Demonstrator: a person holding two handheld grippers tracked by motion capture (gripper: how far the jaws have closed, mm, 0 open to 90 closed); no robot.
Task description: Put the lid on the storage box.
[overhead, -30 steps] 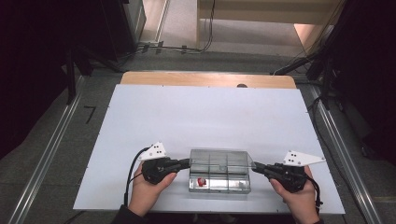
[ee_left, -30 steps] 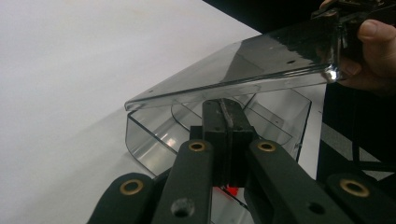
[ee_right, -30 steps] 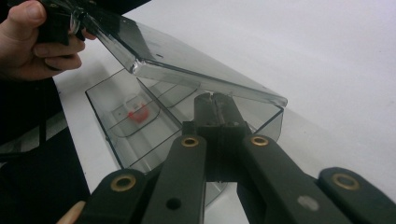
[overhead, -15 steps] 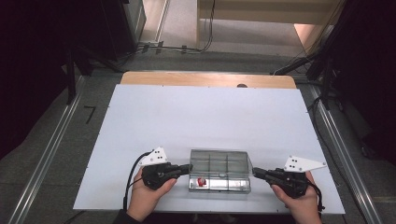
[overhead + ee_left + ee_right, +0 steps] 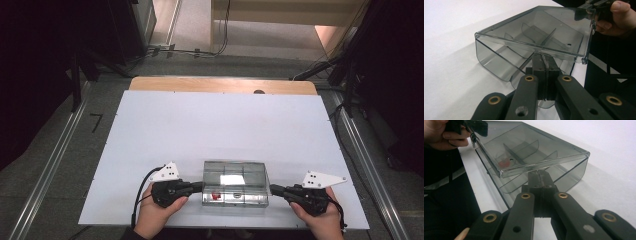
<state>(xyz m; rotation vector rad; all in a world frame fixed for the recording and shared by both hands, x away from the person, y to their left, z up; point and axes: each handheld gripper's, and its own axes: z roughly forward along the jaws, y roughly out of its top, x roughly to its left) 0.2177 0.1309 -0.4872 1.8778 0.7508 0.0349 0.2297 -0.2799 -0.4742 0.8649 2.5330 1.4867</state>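
A clear plastic box [image 5: 235,182] with inner dividers and a lid lies near the front edge of the white table [image 5: 220,125]. A small red item [image 5: 216,195] shows in its front left compartment, also seen through the lid as the red item [image 5: 504,163]. My left gripper [image 5: 201,186] is at the box's left end and my right gripper [image 5: 271,189] at its right end. In the left gripper view the left gripper [image 5: 543,58] is shut on a thin clear edge of the box [image 5: 534,32]. In the right gripper view the right gripper [image 5: 539,175] pinches the opposite end of the box [image 5: 531,147] the same way.
A wooden strip [image 5: 222,85] borders the table's far edge. Metal rails [image 5: 50,170] run along both sides on the floor. Cables [image 5: 190,50] lie beyond the table. Dark equipment stands at the far left and right.
The right gripper's plate sits a touch nearer the table's front edge. The box and the left gripper look unchanged.
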